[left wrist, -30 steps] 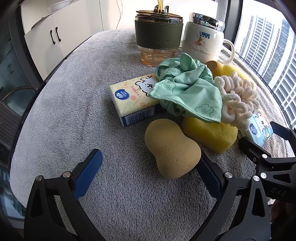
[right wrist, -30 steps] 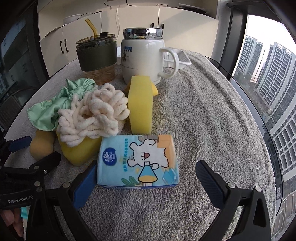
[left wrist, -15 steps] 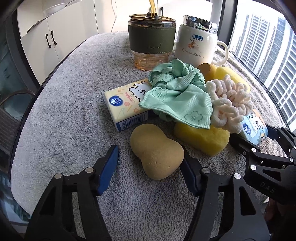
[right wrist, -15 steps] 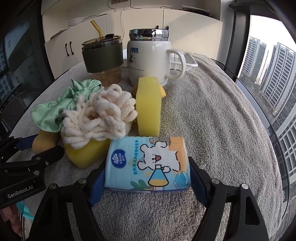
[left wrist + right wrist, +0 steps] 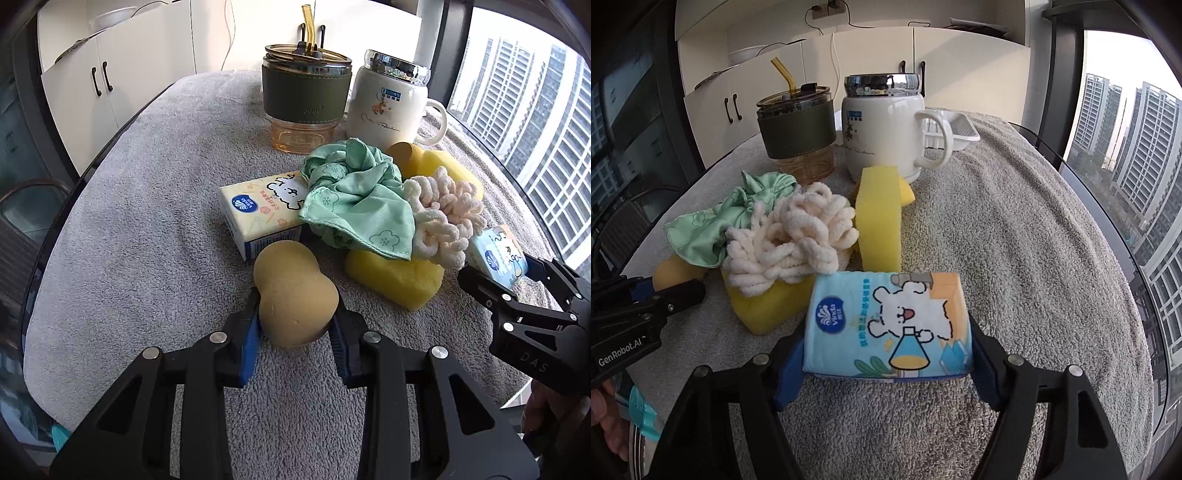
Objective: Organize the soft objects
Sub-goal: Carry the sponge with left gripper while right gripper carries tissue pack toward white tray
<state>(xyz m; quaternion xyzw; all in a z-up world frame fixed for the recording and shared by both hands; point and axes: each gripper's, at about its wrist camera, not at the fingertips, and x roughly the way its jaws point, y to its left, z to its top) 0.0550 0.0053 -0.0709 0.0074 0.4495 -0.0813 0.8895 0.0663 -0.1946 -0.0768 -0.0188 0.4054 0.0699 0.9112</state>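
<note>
My left gripper (image 5: pixel 295 332) is shut on a tan peanut-shaped sponge (image 5: pixel 293 291), squeezing its near end. My right gripper (image 5: pixel 886 365) is shut on a blue tissue pack (image 5: pixel 888 325); the pack also shows in the left wrist view (image 5: pixel 496 256). Between them lies a pile: a green cloth (image 5: pixel 354 199), a cream chenille scrunchie (image 5: pixel 790 240), a yellow sponge (image 5: pixel 395 275) under them, and a yellow tissue pack (image 5: pixel 262 210). A second yellow sponge (image 5: pixel 879 221) stands on edge behind the pile.
A green-sleeved glass tumbler with a straw (image 5: pixel 304 99) and a white lidded mug (image 5: pixel 388 103) stand at the back of the grey towel-covered table (image 5: pixel 140 206). A white tray (image 5: pixel 955 129) sits behind the mug. Windows run along the right edge.
Both grippers have closed from open: the left onto the tan sponge, the right onto the blue tissue pack. Both pushed forward towards the pile.
</note>
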